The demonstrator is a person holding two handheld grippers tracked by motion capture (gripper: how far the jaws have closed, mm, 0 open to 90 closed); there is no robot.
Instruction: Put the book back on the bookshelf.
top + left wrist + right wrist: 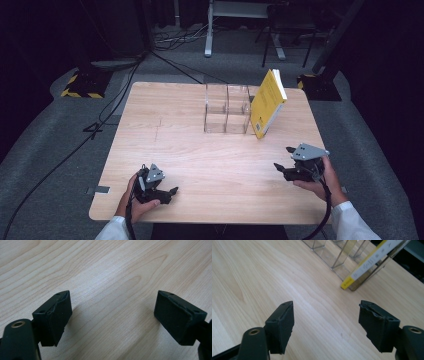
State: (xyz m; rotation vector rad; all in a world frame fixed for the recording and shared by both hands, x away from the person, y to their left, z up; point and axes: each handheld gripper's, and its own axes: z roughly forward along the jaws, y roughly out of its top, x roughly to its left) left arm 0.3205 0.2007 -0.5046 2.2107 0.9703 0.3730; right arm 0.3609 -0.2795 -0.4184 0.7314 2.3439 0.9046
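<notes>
- Your left tongs (172, 191) gape empty at seven o'clock on the surface (200, 160); right tongs (284, 159) at four o'clock, open, empty
- Yellow book (266, 105) leans on the clear rack (226, 107) at one o'clock

Light wooden table (200, 155), clear acrylic organizer (226, 108) at rear, yellow book (266, 104) leaning beside it

Nothing I can actually read here, the yellow book (372, 258) has print on its spine but it's too blurry.
</notes>
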